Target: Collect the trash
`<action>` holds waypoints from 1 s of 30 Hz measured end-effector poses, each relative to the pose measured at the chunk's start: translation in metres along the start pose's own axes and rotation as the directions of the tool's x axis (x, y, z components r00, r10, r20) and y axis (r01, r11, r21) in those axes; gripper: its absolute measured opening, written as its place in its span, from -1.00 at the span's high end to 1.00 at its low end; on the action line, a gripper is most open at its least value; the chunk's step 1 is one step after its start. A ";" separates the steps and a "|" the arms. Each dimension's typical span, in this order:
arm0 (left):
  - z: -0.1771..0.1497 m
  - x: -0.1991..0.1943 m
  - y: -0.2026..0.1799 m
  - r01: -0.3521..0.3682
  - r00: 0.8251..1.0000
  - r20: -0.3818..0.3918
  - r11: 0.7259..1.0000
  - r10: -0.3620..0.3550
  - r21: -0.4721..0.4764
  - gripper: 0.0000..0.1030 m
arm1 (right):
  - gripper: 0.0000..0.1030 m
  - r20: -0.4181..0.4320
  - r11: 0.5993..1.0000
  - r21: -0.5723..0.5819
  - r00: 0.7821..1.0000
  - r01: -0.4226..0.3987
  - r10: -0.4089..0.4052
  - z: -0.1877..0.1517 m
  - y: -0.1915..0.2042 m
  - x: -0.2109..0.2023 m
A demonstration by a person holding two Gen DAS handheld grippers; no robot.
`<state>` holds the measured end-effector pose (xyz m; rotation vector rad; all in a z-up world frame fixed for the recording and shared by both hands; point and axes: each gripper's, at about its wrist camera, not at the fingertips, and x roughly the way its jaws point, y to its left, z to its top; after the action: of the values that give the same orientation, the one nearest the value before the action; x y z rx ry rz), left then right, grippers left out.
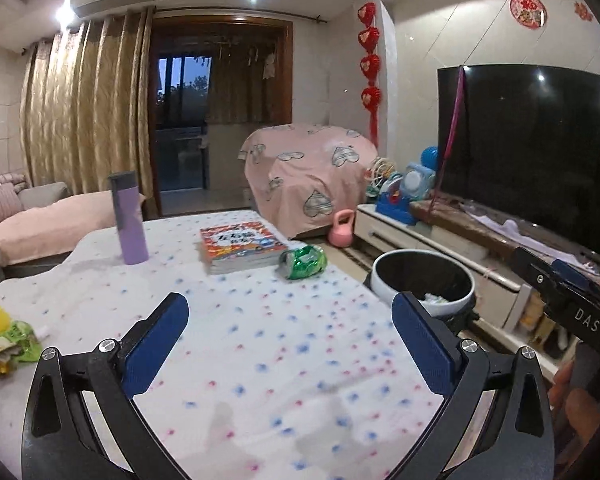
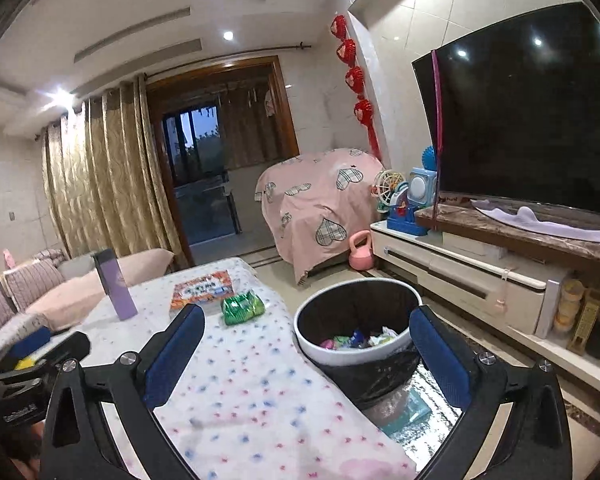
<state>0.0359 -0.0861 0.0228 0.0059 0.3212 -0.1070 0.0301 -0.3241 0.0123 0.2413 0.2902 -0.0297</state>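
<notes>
A crumpled green wrapper [image 1: 303,261] lies on the table by the book, near the table's right edge; it also shows in the right wrist view [image 2: 243,306]. More crumpled wrappers, green and yellow [image 1: 8,346], lie at the table's left edge. A white bin with a black liner [image 1: 422,280] stands on the floor right of the table and holds several pieces of trash [image 2: 358,338]. My left gripper [image 1: 290,330] is open and empty above the table's middle. My right gripper [image 2: 306,346] is open and empty, above the table's right edge and the bin [image 2: 356,320].
A purple bottle [image 1: 127,218] and a book [image 1: 240,246] stand on the star-dotted tablecloth [image 1: 260,360]. A TV cabinet [image 2: 480,276] with a large TV [image 2: 532,120] runs along the right. A pink kettlebell [image 1: 342,229] sits on the floor; a sofa [image 1: 40,220] is at left.
</notes>
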 end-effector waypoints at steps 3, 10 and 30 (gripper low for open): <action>-0.004 0.002 0.005 -0.033 0.999 -0.009 0.999 0.033 -0.004 -1.00 | -1.00 0.001 1.000 0.000 1.000 0.005 -0.005 -0.007 -0.001 -0.003; -0.010 -0.005 0.007 -0.069 0.998 -0.012 0.998 0.069 -0.004 -1.00 | -1.00 -0.018 0.999 -0.040 1.000 0.008 -0.009 -0.017 0.005 -0.005; -0.011 -0.006 0.007 -0.089 0.996 -0.023 0.996 0.089 -0.001 -1.00 | -1.00 -0.028 0.999 -0.050 1.000 -0.001 0.000 -0.019 0.009 -0.006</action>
<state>0.0274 -0.0787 0.0143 0.0198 0.3431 -0.0184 0.0194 -0.3105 -0.0020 0.1921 0.3185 -0.0183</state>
